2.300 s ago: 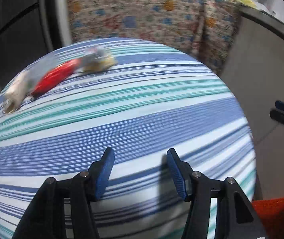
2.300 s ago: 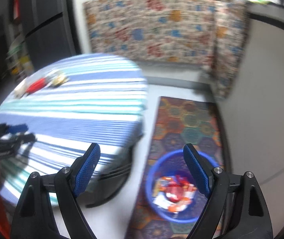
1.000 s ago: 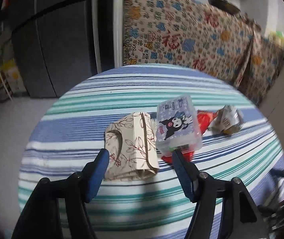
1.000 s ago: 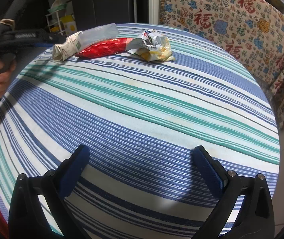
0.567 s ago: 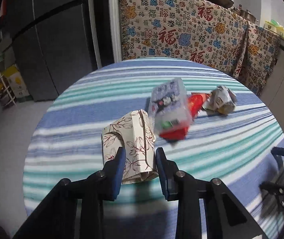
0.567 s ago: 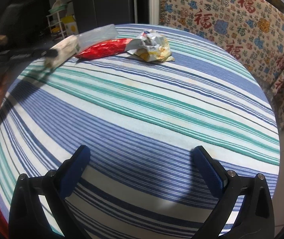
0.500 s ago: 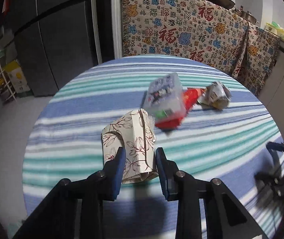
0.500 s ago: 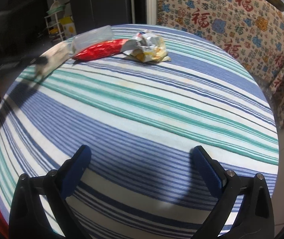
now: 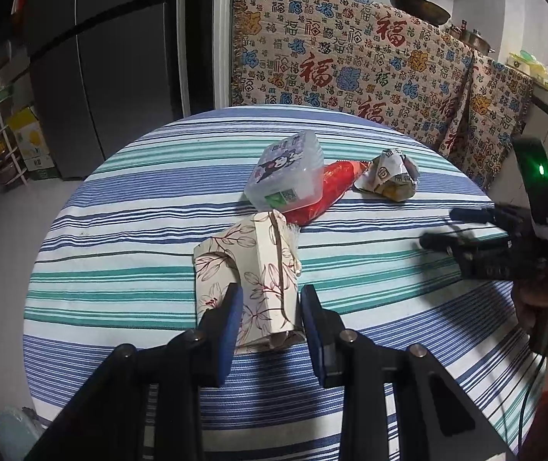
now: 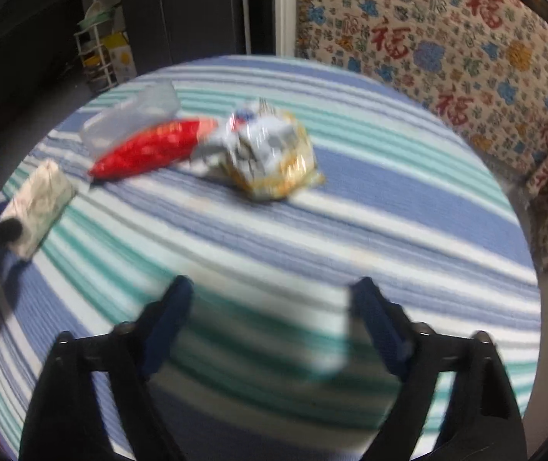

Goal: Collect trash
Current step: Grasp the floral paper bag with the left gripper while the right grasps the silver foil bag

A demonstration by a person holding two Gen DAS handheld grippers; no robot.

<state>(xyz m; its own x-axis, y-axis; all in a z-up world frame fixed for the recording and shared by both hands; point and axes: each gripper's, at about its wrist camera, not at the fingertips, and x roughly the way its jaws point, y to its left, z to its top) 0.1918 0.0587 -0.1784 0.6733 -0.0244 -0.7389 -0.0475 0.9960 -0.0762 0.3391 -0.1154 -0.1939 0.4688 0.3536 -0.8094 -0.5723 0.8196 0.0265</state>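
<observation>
My left gripper [image 9: 268, 307] is shut on a cream floral paper carton [image 9: 253, 269], held over the striped round table [image 9: 128, 269]. Beyond it lie a clear plastic box with a cartoon label [image 9: 285, 176], a red wrapper [image 9: 327, 192] under it and a crumpled silver-and-yellow wrapper [image 9: 389, 173]. My right gripper [image 10: 274, 303] is open and empty above the table, facing the crumpled wrapper [image 10: 270, 153], the red wrapper [image 10: 147, 150] and the plastic box [image 10: 135, 115]. The carton [image 10: 37, 199] shows at the left in the blurred right wrist view.
A patterned cloth [image 9: 351, 65] hangs over a counter behind the table. A dark fridge [image 9: 101, 57] stands at the back left, with a wire rack [image 9: 1, 142] beside it. The right gripper [image 9: 504, 246] shows at the table's right edge.
My left gripper closed on the floral carton and lifted it slightly. My right gripper moved forward over the table toward the crumpled wrapper.
</observation>
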